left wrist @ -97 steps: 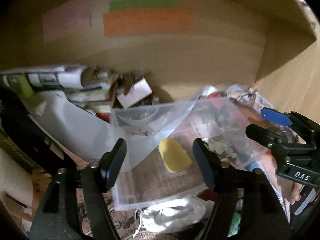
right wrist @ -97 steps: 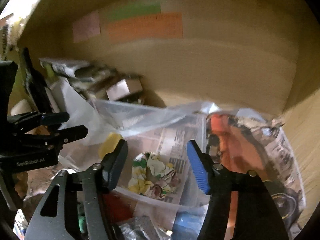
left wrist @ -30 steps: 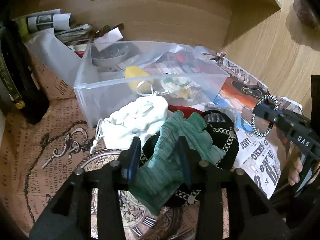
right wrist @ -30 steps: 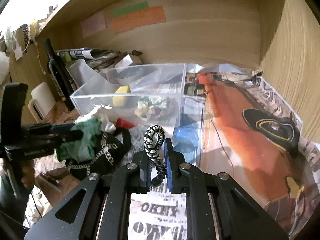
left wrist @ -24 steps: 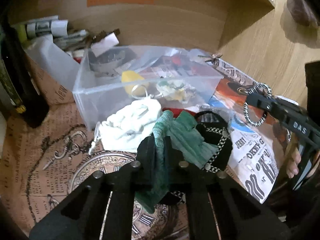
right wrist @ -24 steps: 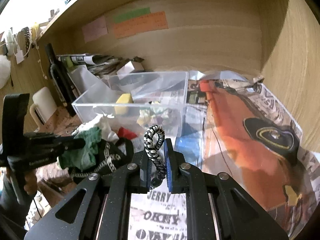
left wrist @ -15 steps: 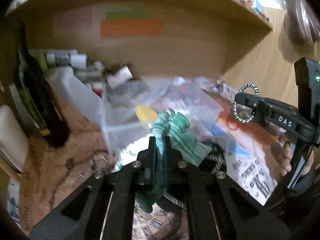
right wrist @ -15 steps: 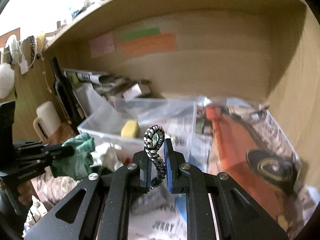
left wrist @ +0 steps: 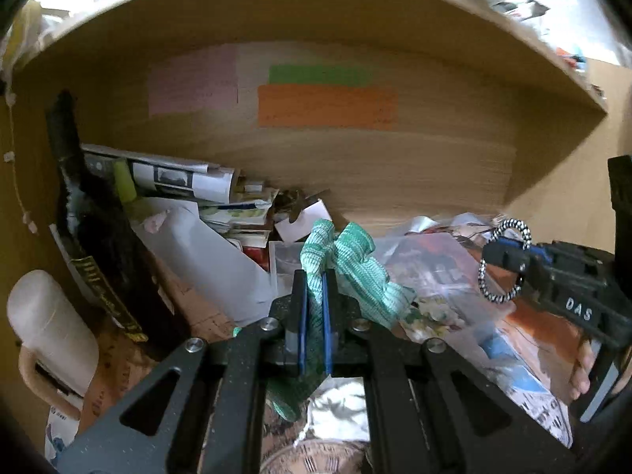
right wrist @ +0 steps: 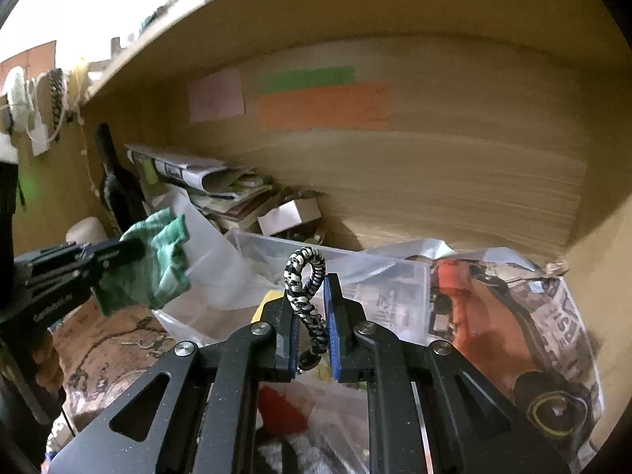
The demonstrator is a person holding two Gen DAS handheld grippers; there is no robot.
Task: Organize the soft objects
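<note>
My left gripper [left wrist: 314,276] is shut on a green knitted cloth [left wrist: 351,264] and holds it up in the air in front of the clear plastic bin [left wrist: 434,272]. In the right wrist view the cloth [right wrist: 158,260] hangs at the left, above the table. My right gripper [right wrist: 310,280] is shut on a black-and-white braided hair tie [right wrist: 306,276] and holds it raised before the bin [right wrist: 355,272]. The hair tie also shows in the left wrist view [left wrist: 501,260], at the right. A yellow sponge [right wrist: 266,300] peeks out inside the bin.
A dark bottle [left wrist: 94,245] and a white mug [left wrist: 51,339] stand at the left. Rolled papers [left wrist: 173,177] and a small box [right wrist: 288,213] are piled against the wooden back wall. A white cloth [left wrist: 339,407] lies below. Printed newspaper [right wrist: 513,316] covers the right.
Both grippers have risen from the table and tilted up toward the bin, the left carrying the green cloth, the right carrying the hair tie. Both stay shut.
</note>
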